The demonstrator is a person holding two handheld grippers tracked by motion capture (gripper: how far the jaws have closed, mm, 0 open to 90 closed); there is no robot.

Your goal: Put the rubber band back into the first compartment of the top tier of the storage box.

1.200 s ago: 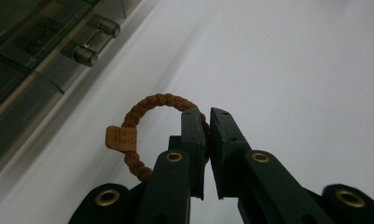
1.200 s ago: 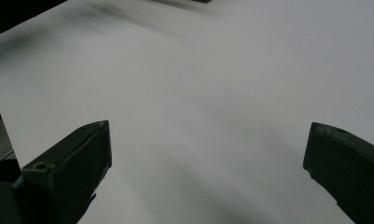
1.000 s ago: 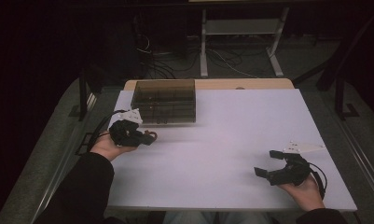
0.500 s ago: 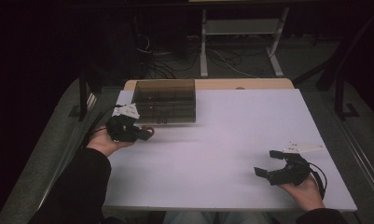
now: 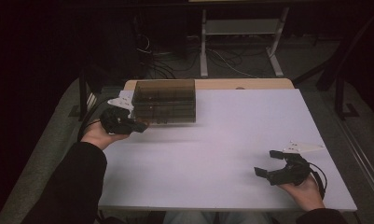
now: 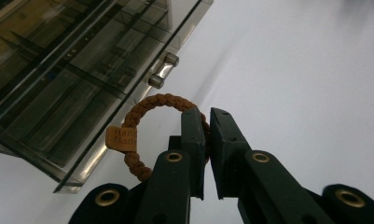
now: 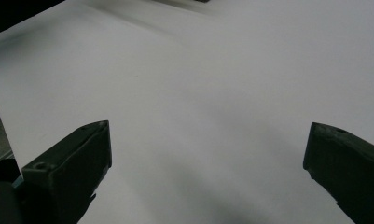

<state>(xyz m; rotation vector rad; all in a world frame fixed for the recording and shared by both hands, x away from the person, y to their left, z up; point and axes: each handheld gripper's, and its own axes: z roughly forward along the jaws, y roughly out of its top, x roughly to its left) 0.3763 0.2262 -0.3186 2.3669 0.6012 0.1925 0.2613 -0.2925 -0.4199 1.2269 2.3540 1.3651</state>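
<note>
Two claws: left claw (image 6: 206, 140) pinching a braided bracelet (image 6: 149, 126) beside the smoked box (image 5: 163, 100), right claw (image 5: 268, 163) wide, empty.

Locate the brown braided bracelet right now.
In the left gripper view, the braided bracelet is pinched in the left tongs, just in front of the smoky drawer box near its two metal knobs, at the table's left side.

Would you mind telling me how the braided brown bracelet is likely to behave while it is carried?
The braided bracelet, pinched in the left tongs, holds its ring shape unsupported, so probably springy, not limp. It looks light. Its knobbly weave should resist slipping, though the tag side may swing.
</note>
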